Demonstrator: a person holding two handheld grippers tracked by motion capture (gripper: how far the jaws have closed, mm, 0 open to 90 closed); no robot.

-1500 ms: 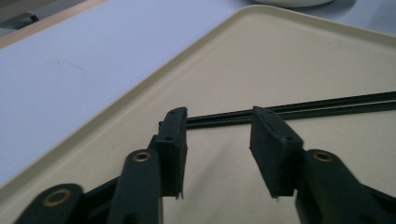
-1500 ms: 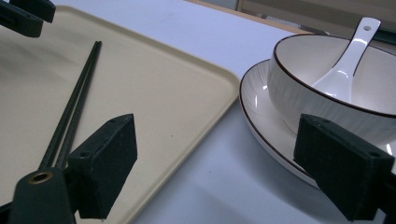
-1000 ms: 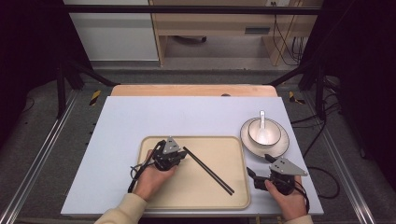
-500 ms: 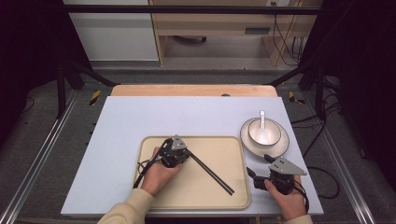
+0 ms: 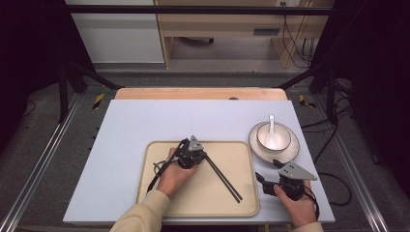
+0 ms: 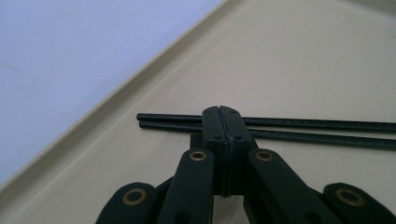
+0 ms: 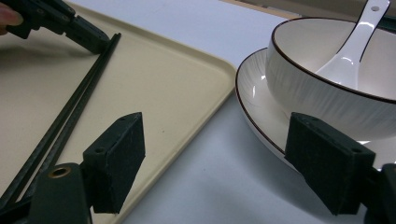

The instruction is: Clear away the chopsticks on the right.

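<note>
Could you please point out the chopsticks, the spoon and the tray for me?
chopsticks (image 5: pixel 223 177): high view, middle of the black pair.
spoon (image 7: pixel 353 46): right gripper view, its white handle.
tray (image 5: pixel 246 203): high view, bare bottom near the right rim.

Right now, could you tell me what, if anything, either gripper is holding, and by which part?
The left gripper is shut at the chopsticks near one end; whether it grips them cannot be told. The right gripper is open, holding nothing.

Beige tray (image 5: pixel 241 205), chopsticks (image 5: pixel 223 178), bowl (image 5: pixel 273 137) (spoon (image 5: pixel 270 126) inside)
</note>
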